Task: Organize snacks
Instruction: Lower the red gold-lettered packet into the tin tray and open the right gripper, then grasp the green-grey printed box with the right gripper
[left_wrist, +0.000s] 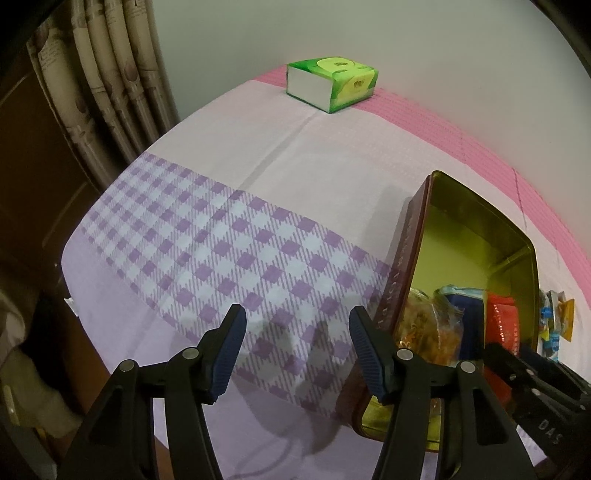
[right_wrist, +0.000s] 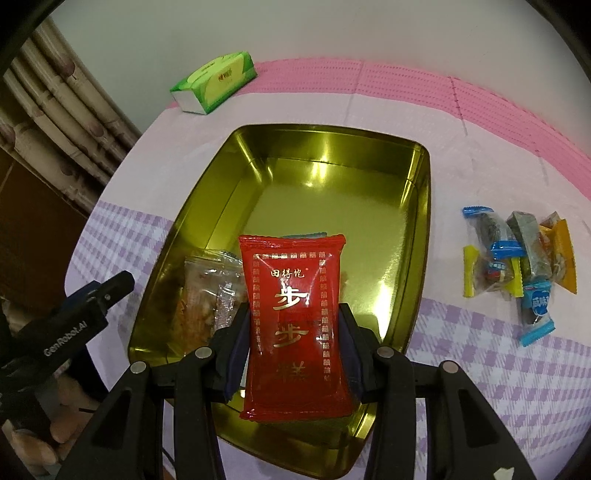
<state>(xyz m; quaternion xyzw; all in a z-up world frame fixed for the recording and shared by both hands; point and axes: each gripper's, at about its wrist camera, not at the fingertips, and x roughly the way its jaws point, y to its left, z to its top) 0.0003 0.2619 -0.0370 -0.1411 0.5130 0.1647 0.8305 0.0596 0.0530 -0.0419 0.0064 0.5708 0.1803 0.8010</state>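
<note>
Here the table, under a lilac-and-pink cloth (right_wrist: 461, 350) with a purple gingham band, fills most of both views. On it stands a gold rectangular tin (right_wrist: 421, 206), open at the top, its dark lettered outer wall (left_wrist: 402, 258) showing in the left wrist view. Far back on the cloth, near the wall, lies a green tissue pack (left_wrist: 332, 83), well apart from the tin.

The left gripper (left_wrist: 295, 347) hangs released just left of the tin, its blue-padded fingers (left_wrist: 229, 347) spread wide with nothing between them, over the gingham band. The right gripper (right_wrist: 293, 350) is clenched on a red snack packet (right_wrist: 293, 325) with gold characters, gripping it at the sides of its lower half; the packet stands upright over the near end of the tin.

Inside the tin, at its near left, lies a clear packet of orange-brown snack (right_wrist: 207, 295), and a blue-edged wrapper (right_wrist: 306, 235) peeks out behind the top of the red packet. The far half of the tin floor is bare gold.

To the right of the tin, apart from it, sits a small heap of wrapped snacks (right_wrist: 517, 266) in blue, yellow and orange wrappers, touching and overlapping one another on the cloth.
</note>
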